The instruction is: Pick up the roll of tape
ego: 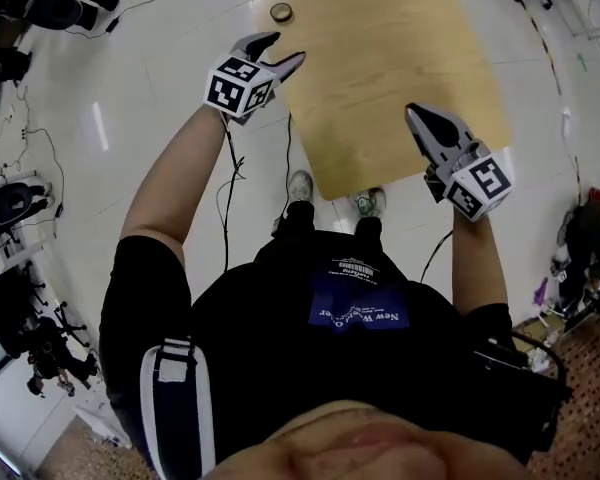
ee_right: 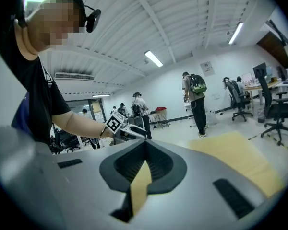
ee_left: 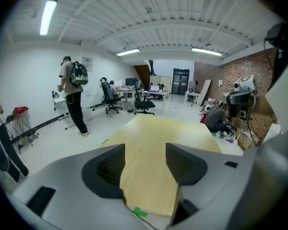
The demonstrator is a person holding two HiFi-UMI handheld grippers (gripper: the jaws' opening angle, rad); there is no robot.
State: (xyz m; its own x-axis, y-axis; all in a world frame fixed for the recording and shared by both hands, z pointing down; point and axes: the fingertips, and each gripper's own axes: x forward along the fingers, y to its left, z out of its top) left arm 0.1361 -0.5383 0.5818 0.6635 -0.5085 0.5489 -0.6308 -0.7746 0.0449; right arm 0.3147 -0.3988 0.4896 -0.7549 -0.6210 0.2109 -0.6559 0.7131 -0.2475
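Observation:
The roll of tape (ego: pixel 281 12) is a small brown ring lying at the far left corner of the light wooden table (ego: pixel 380 68). My left gripper (ego: pixel 288 46) hovers at the table's left edge, a short way nearer than the roll, with its jaws open and nothing between them. In the left gripper view the left gripper (ee_left: pixel 145 150) looks along the bare table top (ee_left: pixel 156 133), and the roll is out of sight. My right gripper (ego: pixel 414 113) is over the table's near right part, shut and empty. In the right gripper view the right gripper's (ee_right: pixel 145 143) jaws meet at their tips.
Cables (ego: pixel 230 183) trail over the white floor left of the table. The person's shoes (ego: pixel 300 185) stand at its near edge. A green mark (ee_left: pixel 140 212) sits on the table's near corner. A person with a backpack (ee_left: pixel 73 97) and office chairs (ee_left: pixel 144 102) stand farther off.

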